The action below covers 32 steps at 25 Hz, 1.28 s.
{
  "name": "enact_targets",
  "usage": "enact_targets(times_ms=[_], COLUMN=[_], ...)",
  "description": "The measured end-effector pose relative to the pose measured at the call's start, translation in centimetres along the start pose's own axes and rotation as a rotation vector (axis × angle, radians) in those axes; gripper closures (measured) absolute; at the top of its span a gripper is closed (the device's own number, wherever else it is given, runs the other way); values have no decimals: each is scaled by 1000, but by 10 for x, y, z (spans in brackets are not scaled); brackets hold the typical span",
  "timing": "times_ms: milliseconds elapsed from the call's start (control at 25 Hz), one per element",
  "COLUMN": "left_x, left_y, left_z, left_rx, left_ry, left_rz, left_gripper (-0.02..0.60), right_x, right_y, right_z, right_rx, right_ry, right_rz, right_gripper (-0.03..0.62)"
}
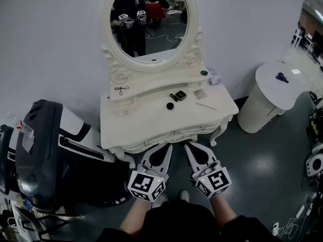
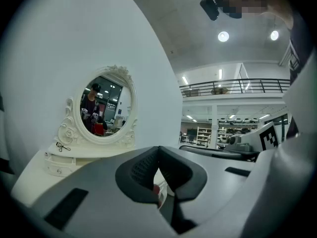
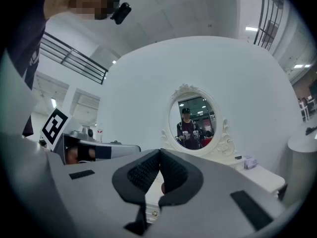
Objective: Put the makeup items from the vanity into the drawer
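Jaws of the left gripper (image 1: pixel 168 146) are pressed fully together, pad against pad, and they grip nothing. Its tip hangs just at the near edge of the vanity (image 1: pixel 146 130), beside the curved front where the drawer (image 1: pixel 174 134) seems closed (its small knobs (image 1: pixel 203 128) are visible). The right gripper (image 1: pixel 187 145) is just beside it, to the right. It is also closed completely and holds nothing. The two tips are near each other but apart.

The makeup items all lie on the vanity, well apart from both grippers. On the raised shelf (image 1: pixel 146 87), at its left end, is a thin black tool with loop handles (image 1: pixel 121 89). On the main top, near the middle, lies a small round black piece (image 1: pixel 170 106), and just behind it to the right a black compact with a gold centre (image 1: pixel 177 96). Further right are a pale square pad (image 1: pixel 200 93) and a thin light stick (image 1: pixel 206 106). At the far right corner, below the oval mirror (image 1: pixel 149 24), stand a dark round pot (image 1: pixel 204 73) and a small pale box (image 1: pixel 214 76).
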<state>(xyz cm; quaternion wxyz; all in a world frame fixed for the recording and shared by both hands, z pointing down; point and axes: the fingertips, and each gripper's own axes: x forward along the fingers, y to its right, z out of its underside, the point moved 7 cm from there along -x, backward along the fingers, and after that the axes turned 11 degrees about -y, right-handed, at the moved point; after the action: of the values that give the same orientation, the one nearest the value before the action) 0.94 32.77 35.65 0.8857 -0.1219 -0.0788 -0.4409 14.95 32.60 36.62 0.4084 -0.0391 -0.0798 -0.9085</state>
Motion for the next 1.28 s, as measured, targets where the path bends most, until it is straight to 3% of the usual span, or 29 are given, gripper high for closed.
enact_targets(times_ms=[360,880,1280], left_x=[-29,-59,-51], left_y=[-17,-42,-65], left_z=[5,14,22], left_rx=[-45,-27,-53], left_ry=[5,-39,-62], left_rz=[8,53,71], left_gripper=[568,568,566], right_x=[8,16,32], right_y=[-31,-69,-66], right_z=[0,11,18], right_rx=[16,36,50], right_ry=[-13,-37,-70], right_rz=[13,53,72], right_gripper=[571,571,571])
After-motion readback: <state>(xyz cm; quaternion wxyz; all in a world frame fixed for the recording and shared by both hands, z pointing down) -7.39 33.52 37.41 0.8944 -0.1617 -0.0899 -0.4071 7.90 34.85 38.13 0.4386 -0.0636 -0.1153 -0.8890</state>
